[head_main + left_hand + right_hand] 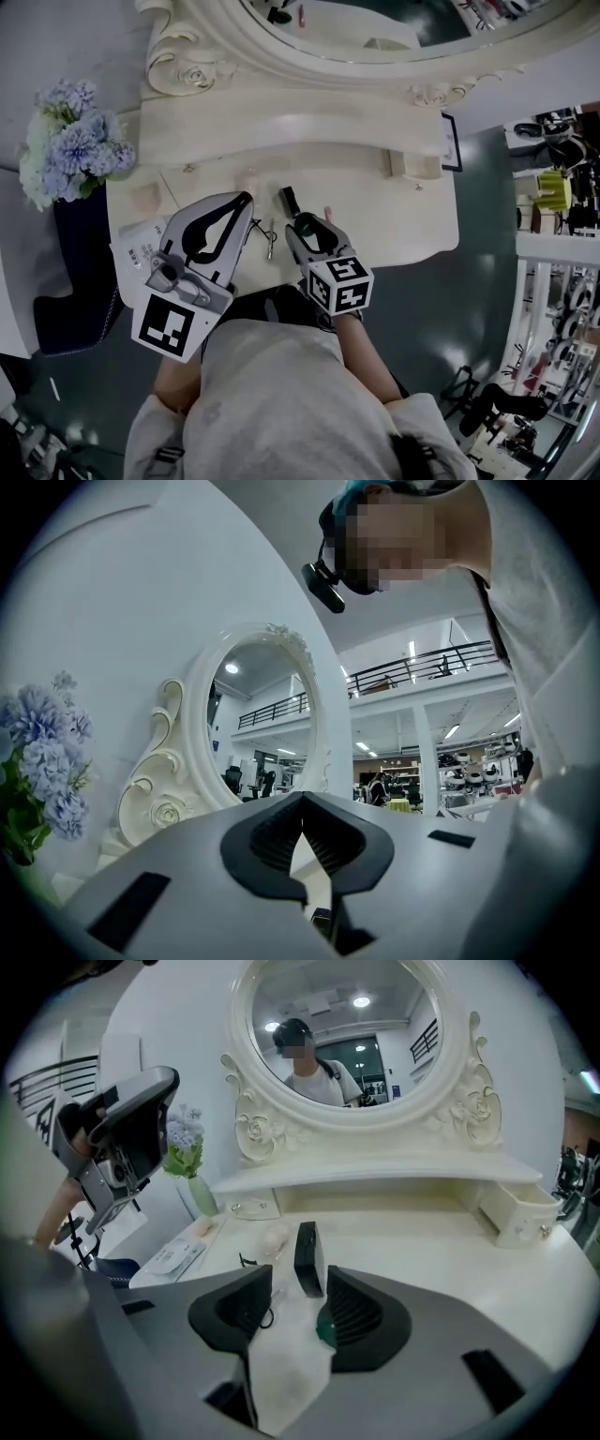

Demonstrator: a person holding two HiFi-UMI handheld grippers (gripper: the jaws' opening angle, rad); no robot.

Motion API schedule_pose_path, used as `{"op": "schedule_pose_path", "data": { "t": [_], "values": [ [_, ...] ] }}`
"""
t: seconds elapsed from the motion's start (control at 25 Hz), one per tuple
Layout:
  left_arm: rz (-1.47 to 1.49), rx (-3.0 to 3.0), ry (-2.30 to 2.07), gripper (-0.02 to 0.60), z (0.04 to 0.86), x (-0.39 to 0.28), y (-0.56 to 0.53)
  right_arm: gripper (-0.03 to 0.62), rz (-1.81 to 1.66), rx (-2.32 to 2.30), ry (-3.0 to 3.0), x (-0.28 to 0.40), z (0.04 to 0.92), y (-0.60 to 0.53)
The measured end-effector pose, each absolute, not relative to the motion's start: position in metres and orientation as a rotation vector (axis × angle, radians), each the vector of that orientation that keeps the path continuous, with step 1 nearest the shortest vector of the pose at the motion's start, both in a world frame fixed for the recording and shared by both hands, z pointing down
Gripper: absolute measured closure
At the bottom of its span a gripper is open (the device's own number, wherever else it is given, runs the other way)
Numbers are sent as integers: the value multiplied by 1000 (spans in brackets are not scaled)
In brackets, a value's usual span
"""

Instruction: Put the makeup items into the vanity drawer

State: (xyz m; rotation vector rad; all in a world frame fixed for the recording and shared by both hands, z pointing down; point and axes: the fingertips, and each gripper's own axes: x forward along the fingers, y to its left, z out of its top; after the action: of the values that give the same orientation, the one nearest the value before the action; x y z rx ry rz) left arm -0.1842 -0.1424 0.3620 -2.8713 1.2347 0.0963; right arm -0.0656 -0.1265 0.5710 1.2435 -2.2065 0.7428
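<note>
A black makeup case (307, 1258) stands on edge on the white vanity top (422, 1260), right at the tips of my right gripper (298, 1279). That gripper's jaws stand apart and its pads do not press on the case. In the head view the case (288, 200) lies just ahead of the right gripper (298, 223). A small green thing (323, 1327) sits against its right jaw; I cannot tell what it is. My left gripper (247, 197) is raised at the left, tips together (302, 796), nothing between them. A small drawer (514, 1211) juts out at the shelf's right end.
A pale puff (275, 1237), a thin dark wire item (247, 1261) and a flat packet (173, 1255) lie on the left of the vanity top. A vase of blue flowers (75, 141) stands at the far left. The oval mirror (337, 1035) rises behind the shelf (375, 1174).
</note>
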Motion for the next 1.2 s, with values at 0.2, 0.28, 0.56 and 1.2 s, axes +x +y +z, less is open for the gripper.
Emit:
{"op": "schedule_pose_path", "data": {
  "t": [0.2,0.28,0.56,1.2],
  "values": [
    [91,-2876,1257,568,366,-193,-148,405,771,1255,-2159,-70,588,-133],
    [84,-2877,1253,568,367,-194,-150,405,787,1263,-2144,-71,592,-136],
    [75,-2891,1273,568,373,-203,-156,405,818,1283,-2107,-73,604,-145],
    [83,-2893,1311,568,377,-219,-162,499,701,1320,-2085,-75,594,-155]
  ]
}}
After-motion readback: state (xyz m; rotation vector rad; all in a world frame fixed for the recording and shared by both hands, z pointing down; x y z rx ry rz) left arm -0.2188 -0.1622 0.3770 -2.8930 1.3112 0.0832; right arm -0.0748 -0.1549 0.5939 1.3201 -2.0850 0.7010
